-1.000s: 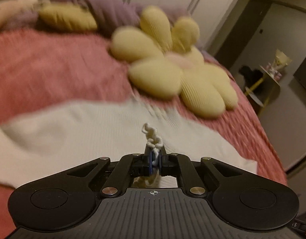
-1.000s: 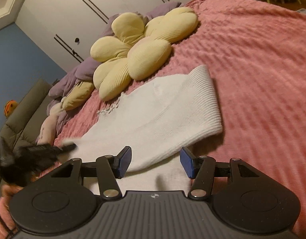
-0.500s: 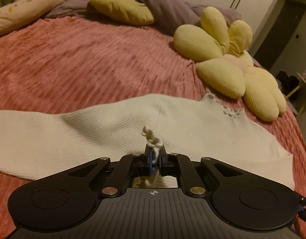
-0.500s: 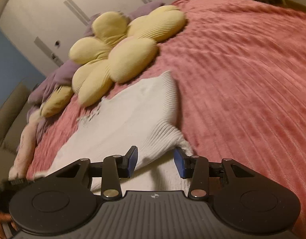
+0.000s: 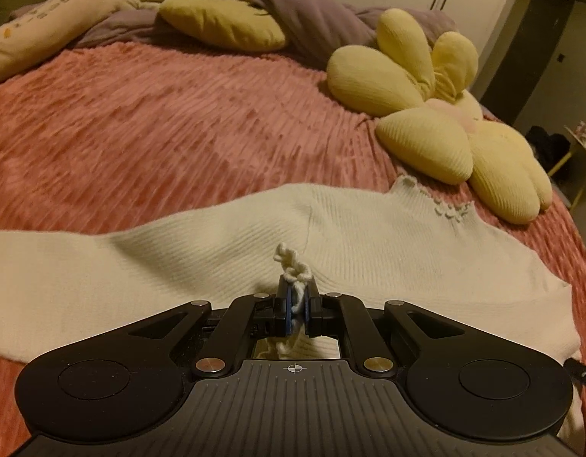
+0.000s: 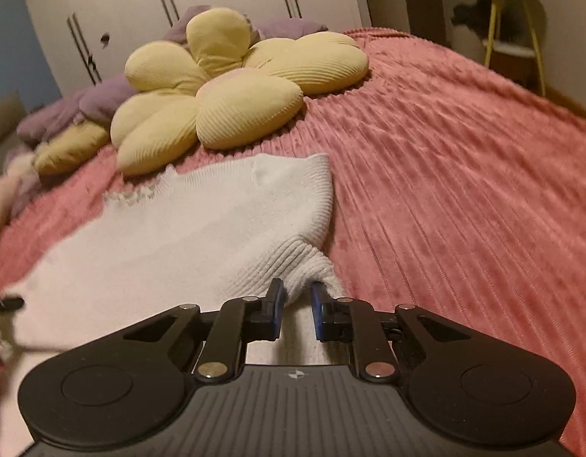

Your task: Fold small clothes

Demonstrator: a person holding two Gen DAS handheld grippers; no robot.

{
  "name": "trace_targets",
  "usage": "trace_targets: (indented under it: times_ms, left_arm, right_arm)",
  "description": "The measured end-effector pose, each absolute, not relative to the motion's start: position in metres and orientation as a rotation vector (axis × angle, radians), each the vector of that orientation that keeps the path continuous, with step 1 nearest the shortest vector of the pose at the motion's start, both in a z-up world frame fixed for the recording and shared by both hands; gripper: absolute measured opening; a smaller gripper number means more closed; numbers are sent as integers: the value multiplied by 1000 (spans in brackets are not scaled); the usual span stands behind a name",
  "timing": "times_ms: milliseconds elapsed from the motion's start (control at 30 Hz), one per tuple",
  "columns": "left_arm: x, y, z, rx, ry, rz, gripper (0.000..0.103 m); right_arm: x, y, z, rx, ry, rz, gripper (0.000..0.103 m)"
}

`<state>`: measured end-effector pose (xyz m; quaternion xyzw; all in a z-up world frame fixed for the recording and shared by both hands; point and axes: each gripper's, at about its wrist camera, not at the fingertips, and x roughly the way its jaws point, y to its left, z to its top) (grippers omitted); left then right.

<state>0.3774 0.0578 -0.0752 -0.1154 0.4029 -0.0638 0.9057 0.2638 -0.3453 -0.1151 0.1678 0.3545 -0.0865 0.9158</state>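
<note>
A cream-white ribbed knit sweater (image 5: 224,259) lies spread flat across the pink ridged plush bedspread (image 5: 148,129), its frayed neckline toward the yellow flower-shaped corduroy cushion (image 6: 216,95) that sits just beyond it. The left gripper (image 5: 297,304) has its blue-padded fingers (image 5: 287,310) pressed nearly together on a twisted tuft of the sweater's white knit, which pokes up above the tips. The right gripper (image 6: 296,306) straddles a bunched ribbed corner of the sweater's hem, its fingers (image 6: 274,306) narrowly apart and close against the cloth on both sides. Behind the cushion a rumpled purple blanket (image 5: 308,15) and a plain yellow pillow (image 5: 220,23) lie before white wardrobe doors (image 6: 216,3).
</note>
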Motion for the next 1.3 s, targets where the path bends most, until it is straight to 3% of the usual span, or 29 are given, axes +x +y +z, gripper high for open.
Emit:
trace_targets:
  times_ms: [333,667,833,1033,1300]
  left_arm:
    - [377,48,-98,-106,885,-90,14]
    - [361,71,-79,-147,856,-27,17]
    - [342,81,-76,-164,849,-41,33]
    - [336,72,-81,-175,863,-75,34]
    - [352,47,-93,-106,902,-59,33]
  right_arm:
    - [268,-319,-127,57,735,-208,11]
    - [261,-330,-127,125,725,-228,7]
    - [255,-339,-121,216,740,-206,8]
    - [242,-327,-98,158,710,-214,20]
    - [293,-296,-108,-73,736,-165,18]
